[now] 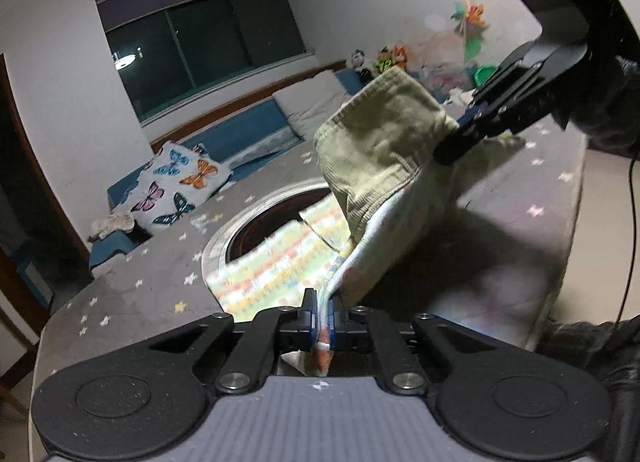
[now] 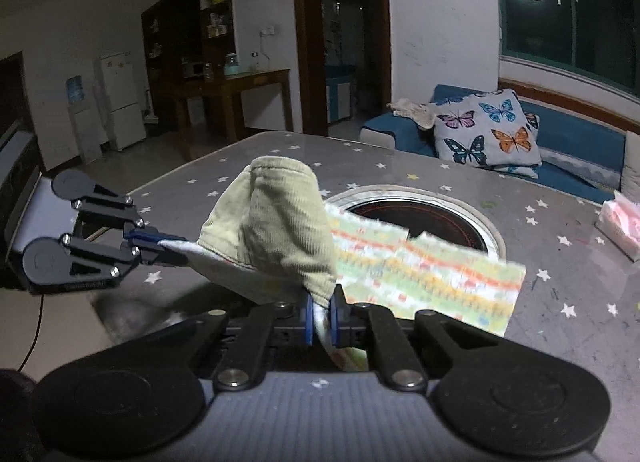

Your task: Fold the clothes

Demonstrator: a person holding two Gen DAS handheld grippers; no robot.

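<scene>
Garment (image 2: 280,222) held aloft at frame centre above the tabletop (image 2: 560,246), jaws of left gripper (image 1: 323,316) and right gripper (image 2: 321,316) each clenched on an edge. Judged best practice: keep the held edge taut and level while lowering, letting the striped lining land flat

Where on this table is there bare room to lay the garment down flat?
Bare starred cloth lies between the round inset and the table edge facing the doorway, and again between inset and tissue pack. The middle is crowded: the garment hangs over the inset.
</scene>
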